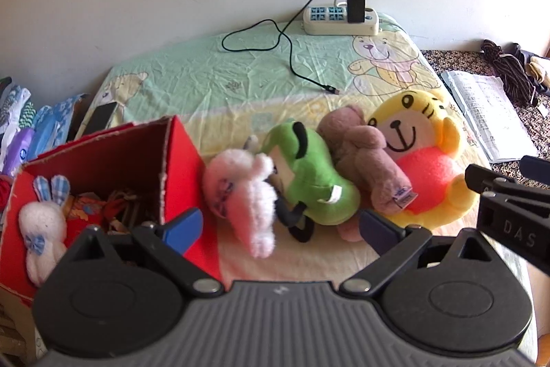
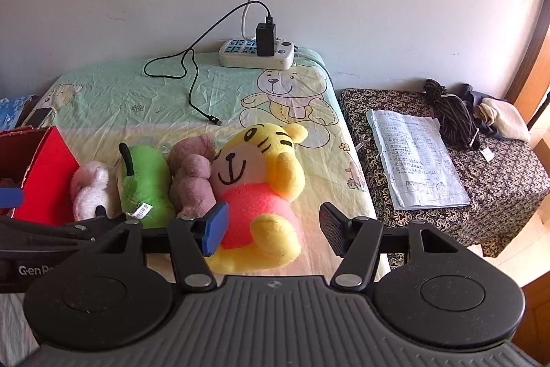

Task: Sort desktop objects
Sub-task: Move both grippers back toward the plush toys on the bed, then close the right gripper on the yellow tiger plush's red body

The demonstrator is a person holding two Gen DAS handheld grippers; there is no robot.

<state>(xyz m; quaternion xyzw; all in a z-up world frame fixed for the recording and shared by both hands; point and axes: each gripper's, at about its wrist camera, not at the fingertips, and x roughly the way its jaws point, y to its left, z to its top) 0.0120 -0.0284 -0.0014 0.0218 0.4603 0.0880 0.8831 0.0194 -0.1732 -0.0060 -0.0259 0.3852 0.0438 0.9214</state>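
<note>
Several plush toys lie in a row on the bed sheet: a pink one (image 1: pixel 240 195) (image 2: pixel 89 188), a green one (image 1: pixel 312 174) (image 2: pixel 142 184), a brown one (image 1: pixel 367 157) (image 2: pixel 194 177) and a yellow tiger (image 1: pixel 429 153) (image 2: pixel 261 184). A red cardboard box (image 1: pixel 182 167) (image 2: pixel 44 174) stands to their left and holds a white bunny toy (image 1: pixel 41 222). My left gripper (image 1: pixel 278 229) is open, just in front of the pink and green toys. My right gripper (image 2: pixel 275 229) is open around the tiger's lower body, nothing pinched.
A white power strip (image 1: pixel 340 19) (image 2: pixel 257 54) with a black charger and a loose black cable (image 1: pixel 292 57) (image 2: pixel 192 92) sits at the far edge. A patterned stool (image 2: pixel 498 167) to the right carries papers (image 2: pixel 416 157) and clothing. Packets (image 1: pixel 20 126) are stacked left of the box.
</note>
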